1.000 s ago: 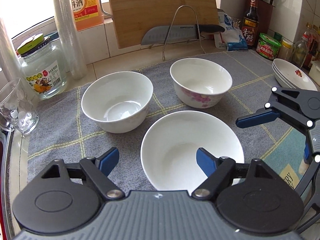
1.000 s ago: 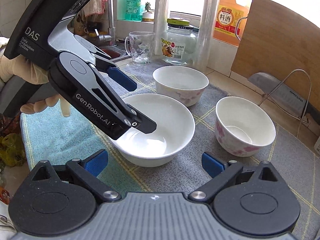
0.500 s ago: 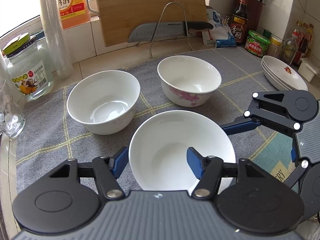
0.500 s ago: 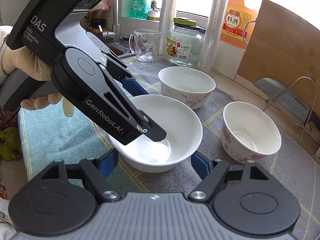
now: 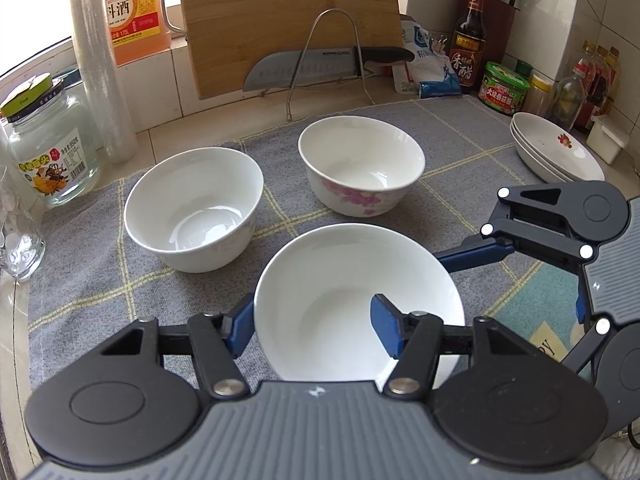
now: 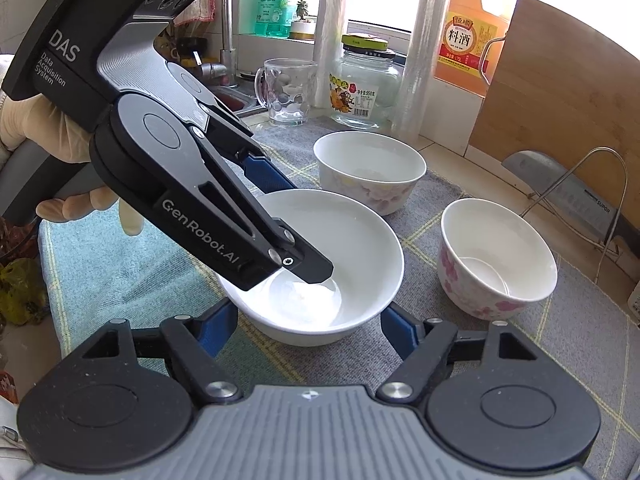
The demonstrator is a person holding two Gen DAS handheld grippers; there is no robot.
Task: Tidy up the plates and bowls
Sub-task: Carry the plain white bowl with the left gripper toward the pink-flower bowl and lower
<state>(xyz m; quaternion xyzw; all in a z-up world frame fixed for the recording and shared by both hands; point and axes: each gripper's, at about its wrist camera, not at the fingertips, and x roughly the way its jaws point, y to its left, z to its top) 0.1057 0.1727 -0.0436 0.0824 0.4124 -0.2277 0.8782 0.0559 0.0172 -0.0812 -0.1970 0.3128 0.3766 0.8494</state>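
A wide plain white bowl (image 5: 344, 276) (image 6: 360, 236) sits nearest on the grey checked mat (image 5: 460, 140). My left gripper (image 5: 312, 328) is shut on its wall, one pad outside the rim and the other inside. Seen from the right wrist, one finger (image 6: 256, 236) of the left gripper reaches down into the bowl. My right gripper (image 6: 308, 330) clasps the same bowl low down, a blue pad against each side. Behind stand a deep white bowl (image 5: 192, 208) (image 6: 368, 172) and a pink-flowered bowl (image 5: 360, 172) (image 6: 496, 260). A small stack of plates (image 5: 556, 152) lies far right.
A knife on a wire rack (image 5: 320, 66) and a wooden cutting board (image 5: 288, 20) stand at the back. A glass jar (image 5: 52, 152), a glass mug (image 6: 288, 92) and wrap rolls line the window side. Sauce bottles (image 5: 468, 40) crowd the right corner. A gloved hand (image 6: 24, 128) holds the left gripper.
Both grippers have closed in on the wide bowl: the left pads narrowed onto its wall, and the right jaws came in from wide apart against its sides. The bowl stayed on the mat.
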